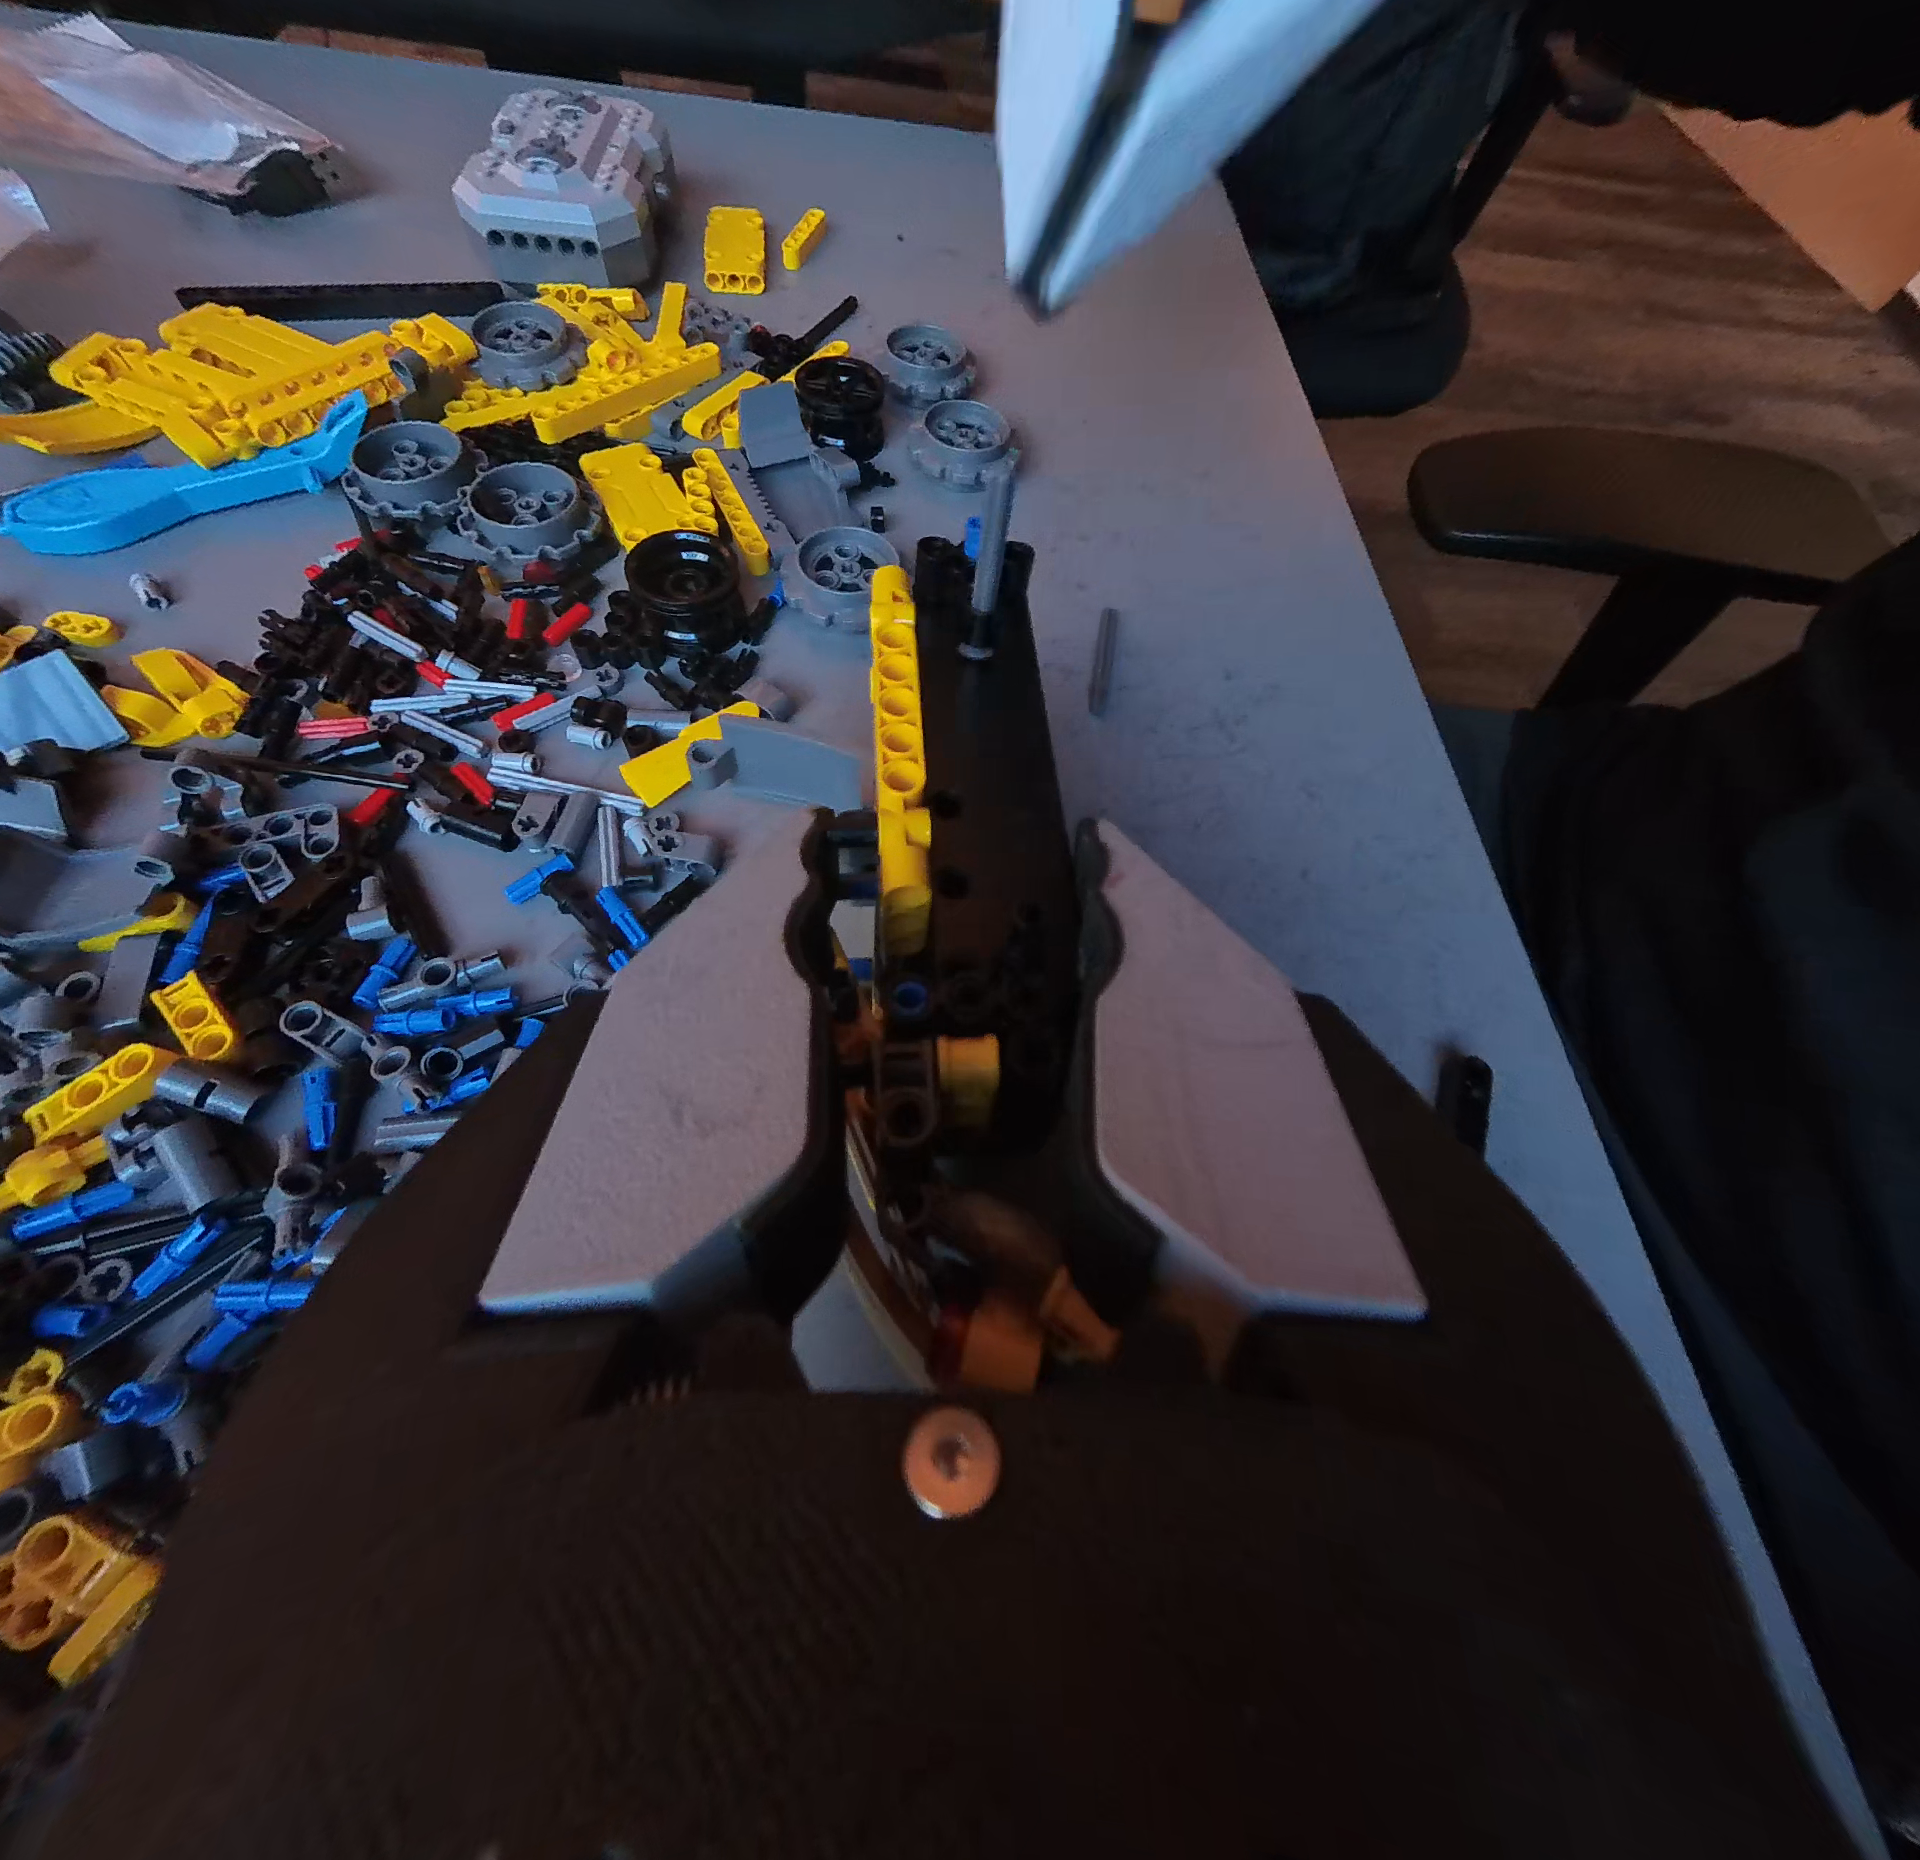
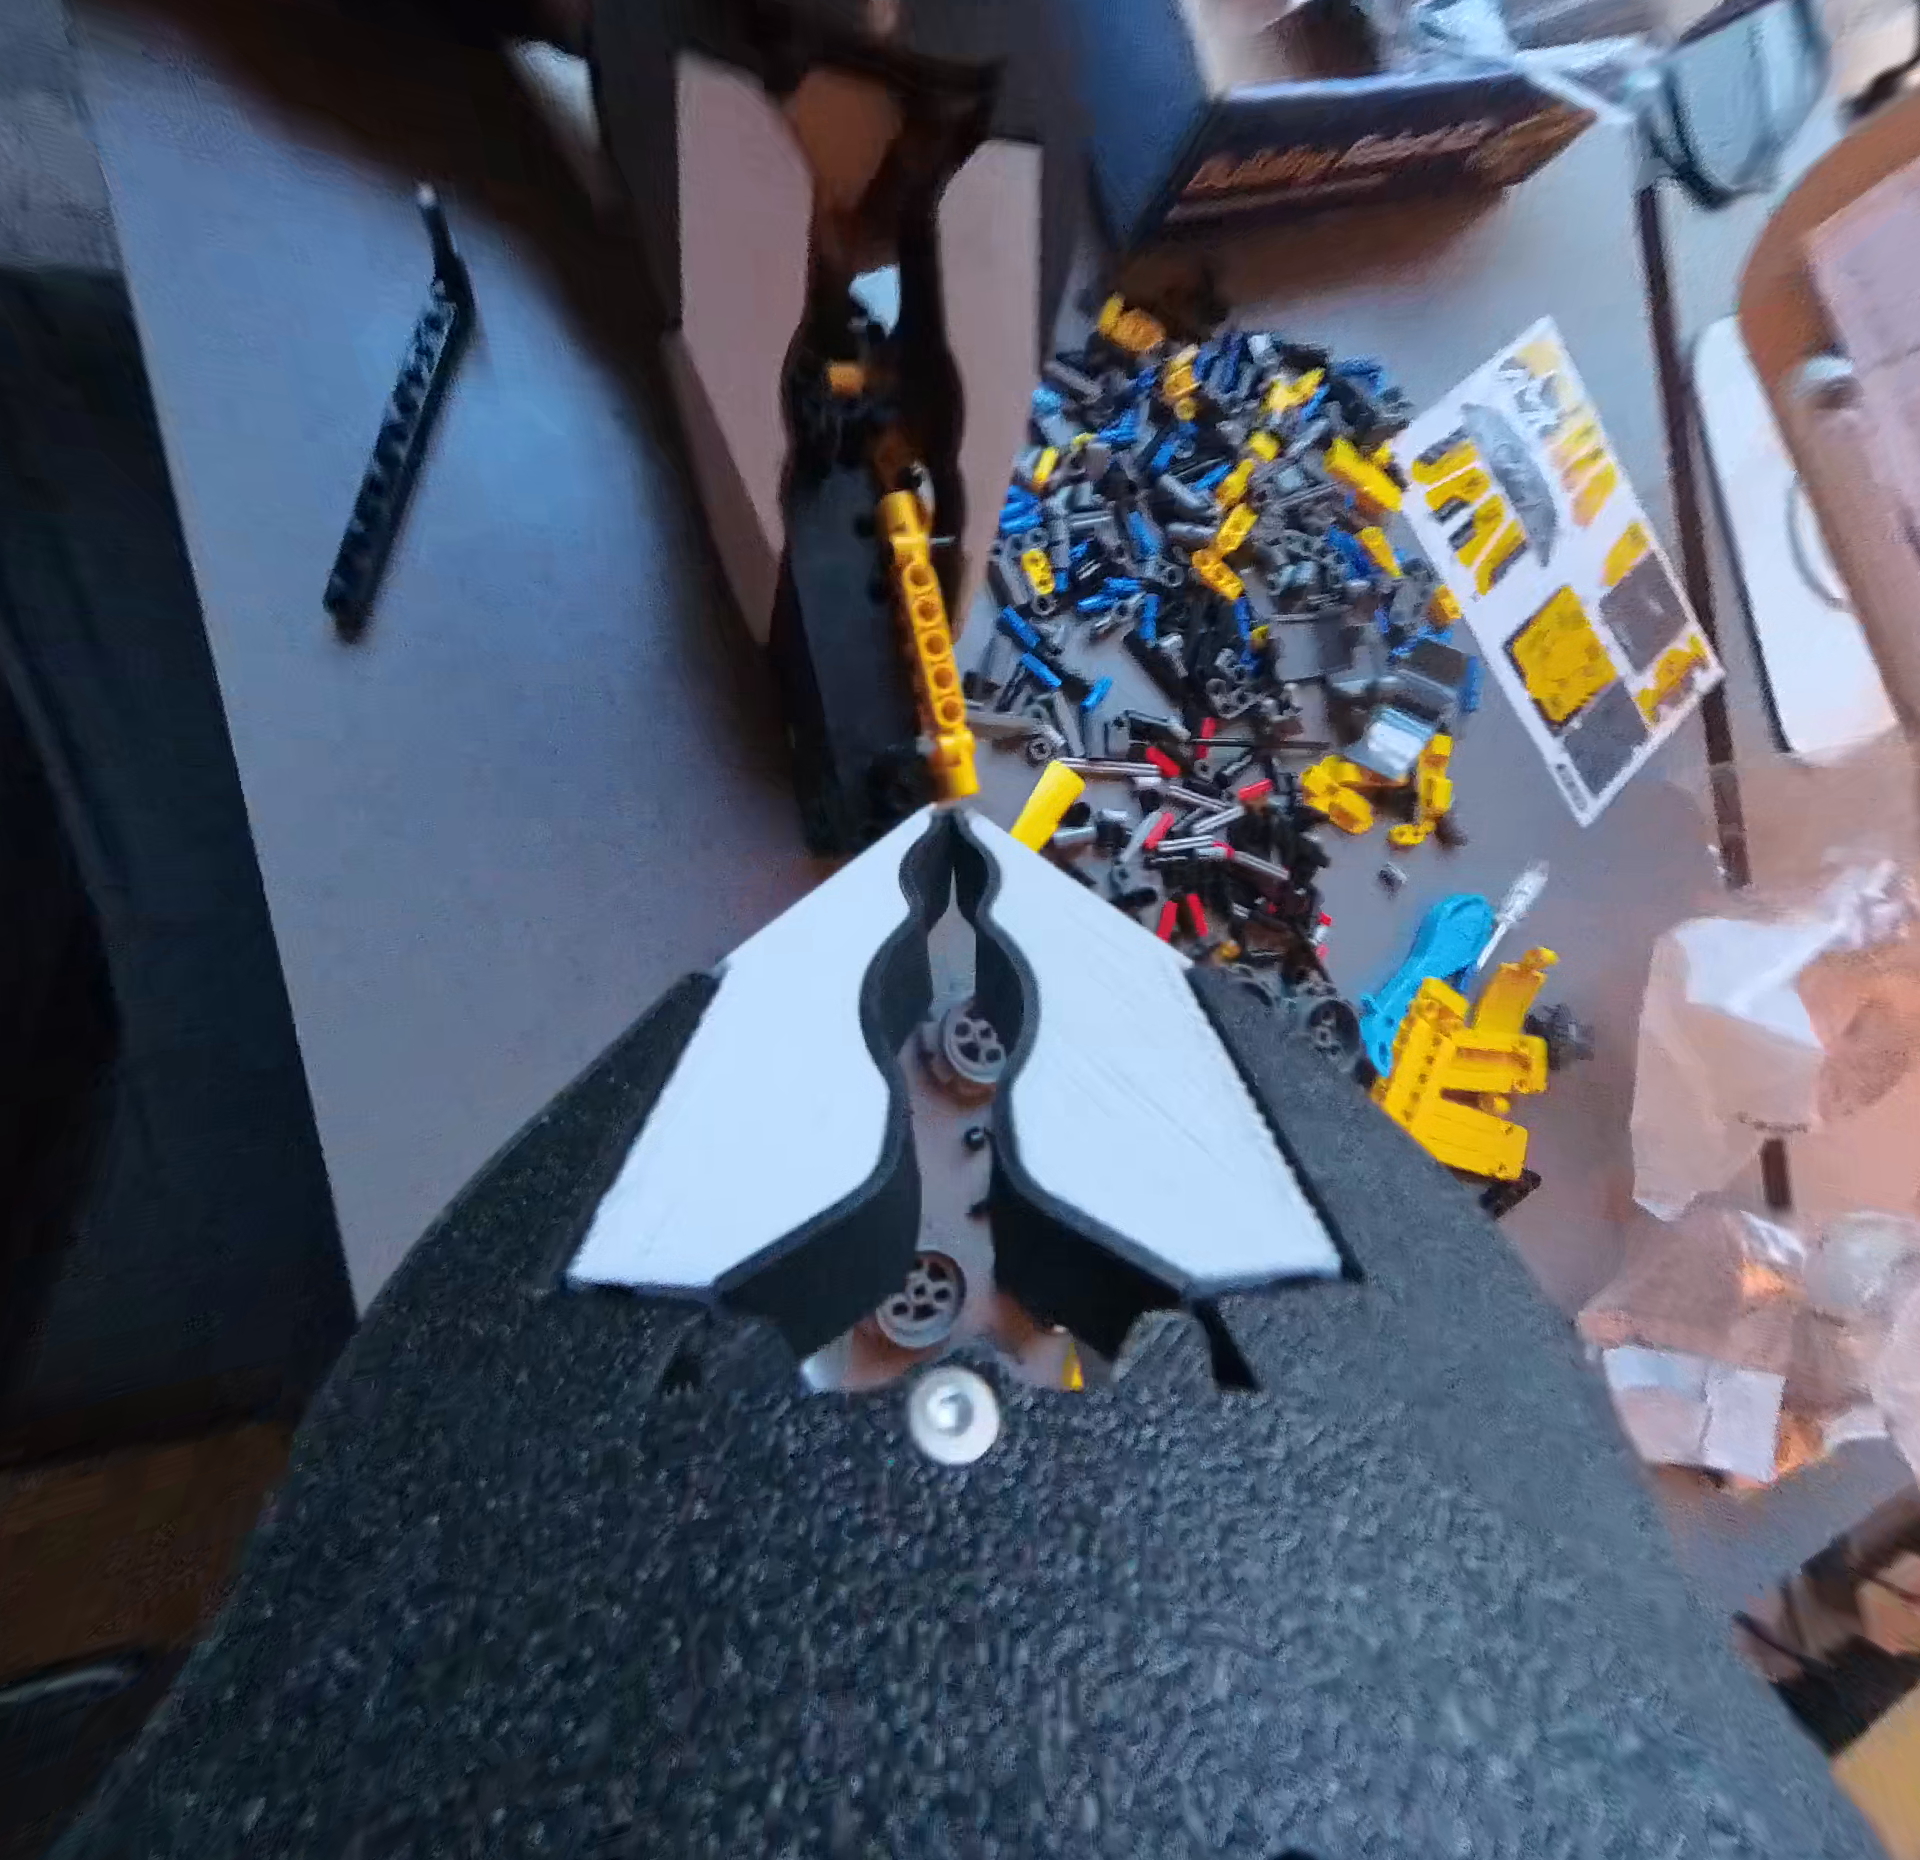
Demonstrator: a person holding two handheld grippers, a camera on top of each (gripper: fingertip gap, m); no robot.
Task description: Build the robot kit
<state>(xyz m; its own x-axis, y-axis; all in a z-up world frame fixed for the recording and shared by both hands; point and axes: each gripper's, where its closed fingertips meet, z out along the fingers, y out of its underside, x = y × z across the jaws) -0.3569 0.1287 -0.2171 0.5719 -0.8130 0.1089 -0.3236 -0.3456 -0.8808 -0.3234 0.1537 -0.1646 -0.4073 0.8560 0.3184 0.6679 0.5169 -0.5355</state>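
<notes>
My left gripper (image 1: 951, 834) is shut on a long black building-toy assembly (image 1: 987, 771) with a yellow holed beam (image 1: 899, 709) along its left side. A grey axle (image 1: 987, 574) stands in the assembly's far end. The assembly is held above the grey table (image 1: 1226, 522), near its right edge. My right gripper (image 2: 948, 823) is shut, with nothing visible between its tips, which sit right at the near end of the yellow beam (image 2: 930, 647). The right gripper also shows blurred at the top of the left wrist view (image 1: 1039, 288).
A heap of small black, blue, grey, red and yellow parts (image 1: 416, 771) covers the table's left. Grey wheels (image 1: 525, 506), a blue tool (image 1: 177, 491) and a grey block (image 1: 566, 184) lie farther off. A black beam (image 2: 400, 439), a sticker sheet (image 2: 1548, 563), a box (image 2: 1351, 158) and plastic bags (image 2: 1766, 1031) also lie around. One gripper's finger ends stand about 8 cm off the other's.
</notes>
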